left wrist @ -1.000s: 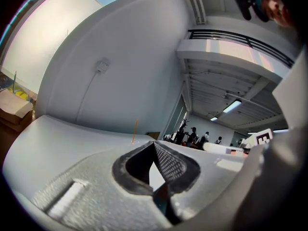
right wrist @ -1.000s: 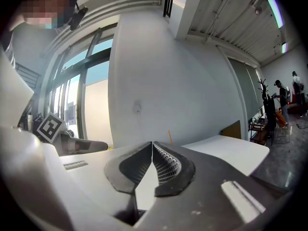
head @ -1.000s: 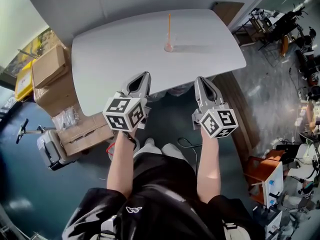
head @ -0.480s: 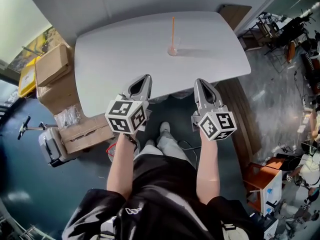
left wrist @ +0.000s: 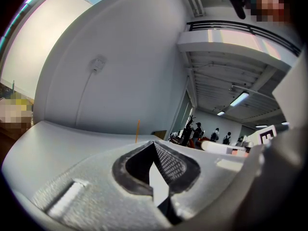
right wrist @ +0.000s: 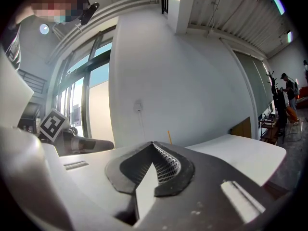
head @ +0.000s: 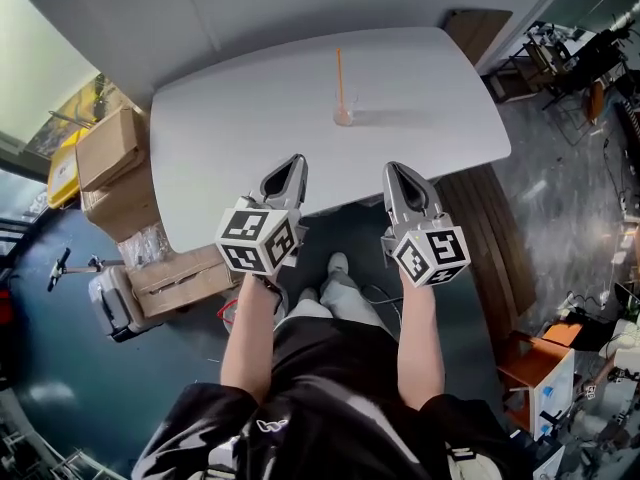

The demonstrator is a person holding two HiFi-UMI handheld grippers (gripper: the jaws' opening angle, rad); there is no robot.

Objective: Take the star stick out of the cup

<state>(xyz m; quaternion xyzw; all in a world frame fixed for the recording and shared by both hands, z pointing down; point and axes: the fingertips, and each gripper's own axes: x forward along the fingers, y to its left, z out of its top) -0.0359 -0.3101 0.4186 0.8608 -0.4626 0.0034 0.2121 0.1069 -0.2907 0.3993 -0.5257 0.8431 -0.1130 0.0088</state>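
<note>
Creeping fwd to the tabletop (head: 230, 138) edge, left claw (head: 292, 162) & right claw (head: 393, 169) both shut, empty; star stick (head: 339, 73) upright in cup (head: 343, 117) straight ahead, midway btwn them.

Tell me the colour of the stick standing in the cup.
Orange. The stick shows best in the head view.

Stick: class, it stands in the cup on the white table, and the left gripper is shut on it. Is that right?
Not quite. The stick does stand in the cup on the white table, but the left gripper is shut on nothing. The head view shows it by the table's near edge, well apart from the stick.
</note>
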